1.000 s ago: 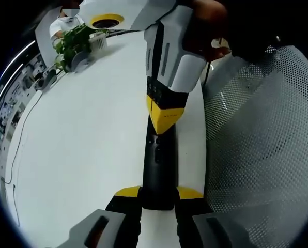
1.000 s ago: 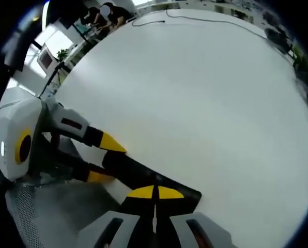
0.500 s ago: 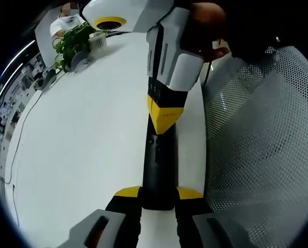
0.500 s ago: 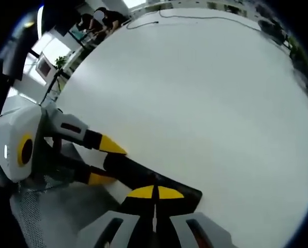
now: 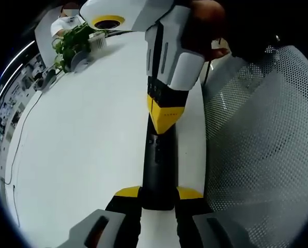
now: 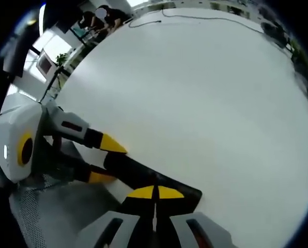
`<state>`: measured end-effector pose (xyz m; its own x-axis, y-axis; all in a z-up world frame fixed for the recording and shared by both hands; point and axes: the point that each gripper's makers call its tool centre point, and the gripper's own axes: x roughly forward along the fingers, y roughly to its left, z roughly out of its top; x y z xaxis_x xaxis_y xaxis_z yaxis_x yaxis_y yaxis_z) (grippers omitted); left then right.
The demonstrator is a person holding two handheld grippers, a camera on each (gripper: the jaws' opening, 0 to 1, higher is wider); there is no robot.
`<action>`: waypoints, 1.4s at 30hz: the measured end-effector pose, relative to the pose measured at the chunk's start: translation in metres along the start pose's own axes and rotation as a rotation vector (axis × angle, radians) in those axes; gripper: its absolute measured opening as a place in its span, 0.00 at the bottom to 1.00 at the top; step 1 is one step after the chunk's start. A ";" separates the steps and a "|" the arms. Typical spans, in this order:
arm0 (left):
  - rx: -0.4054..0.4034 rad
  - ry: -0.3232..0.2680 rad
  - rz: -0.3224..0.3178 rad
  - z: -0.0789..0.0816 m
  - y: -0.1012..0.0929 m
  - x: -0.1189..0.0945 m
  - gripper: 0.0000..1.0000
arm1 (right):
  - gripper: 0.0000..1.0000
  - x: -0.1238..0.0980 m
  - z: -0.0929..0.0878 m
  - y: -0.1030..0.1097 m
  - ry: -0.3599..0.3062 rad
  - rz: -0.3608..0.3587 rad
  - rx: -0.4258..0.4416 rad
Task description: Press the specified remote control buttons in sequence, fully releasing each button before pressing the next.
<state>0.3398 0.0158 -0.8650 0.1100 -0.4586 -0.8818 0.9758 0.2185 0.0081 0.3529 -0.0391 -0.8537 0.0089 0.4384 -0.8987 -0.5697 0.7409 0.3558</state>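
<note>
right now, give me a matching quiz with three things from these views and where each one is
Things:
1. remote control
2. potted plant
3. mesh chair back

Places:
a. far end of the white table
b. off the table's edge, beside it
c. clamped at its near end by the left gripper, the shut right gripper on its far end

Pairs: 1-c, 2-a, 3-b

The remote control (image 5: 158,170) is black against a plain white table (image 5: 81,139), and both the left gripper (image 5: 158,194) and the right gripper (image 6: 155,194) carry yellow tips on black jaws with light grey and white bodies. Beside the table, a chair back (image 5: 262,144) is grey mesh dotted with small holes. A plant (image 5: 74,41) at the far edge is green in a white pot.
</note>
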 end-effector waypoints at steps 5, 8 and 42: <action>0.000 0.000 0.000 0.000 0.000 0.000 0.24 | 0.00 -0.001 -0.002 0.001 0.020 -0.026 -0.064; -0.001 -0.001 -0.001 0.000 0.000 0.000 0.24 | 0.00 -0.001 -0.005 0.001 0.041 -0.018 -0.051; 0.006 -0.022 0.015 0.000 0.000 -0.001 0.25 | 0.00 0.000 -0.016 -0.007 0.086 -0.021 0.140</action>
<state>0.3395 0.0162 -0.8641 0.1284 -0.4740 -0.8711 0.9752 0.2199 0.0241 0.3439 -0.0523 -0.8601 -0.0540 0.3813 -0.9229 -0.4501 0.8157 0.3634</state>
